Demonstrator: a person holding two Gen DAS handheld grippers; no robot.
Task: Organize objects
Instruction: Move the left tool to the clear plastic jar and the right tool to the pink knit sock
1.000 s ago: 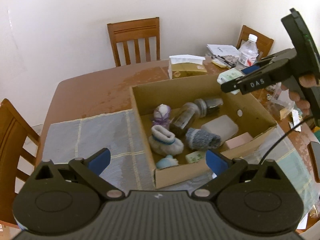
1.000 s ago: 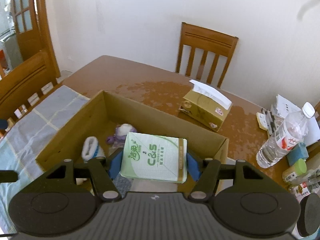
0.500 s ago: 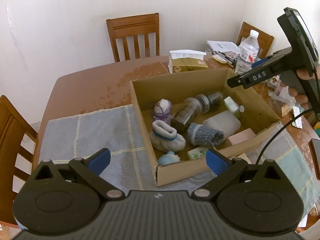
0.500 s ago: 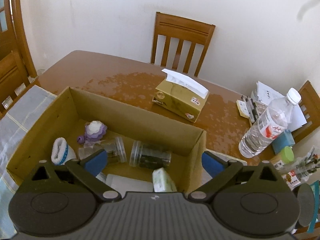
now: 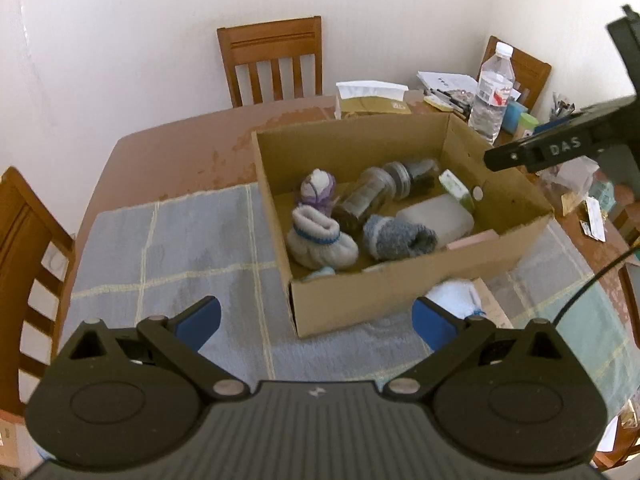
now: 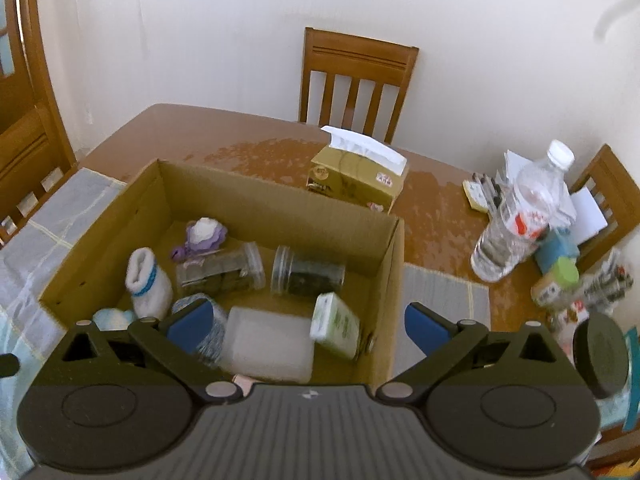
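An open cardboard box stands on a checked cloth on the wooden table. Inside lie a white sock with a blue band, a grey sock, a purple toy, two clear jars, a translucent white case and a green tissue pack leaning against the right wall. My right gripper hangs open above the box's right front corner, with nothing between its pads. My left gripper is open and empty in front of the box's near wall. A small white cloth lies outside that wall.
A gold tissue box sits behind the cardboard box. A water bottle, small jars, pens and papers crowd the table's right end. Wooden chairs stand at the far side and at the left.
My right gripper opened and let the green tissue pack drop into the box, then drew back to the right. The left gripper sank a little toward the box's front.
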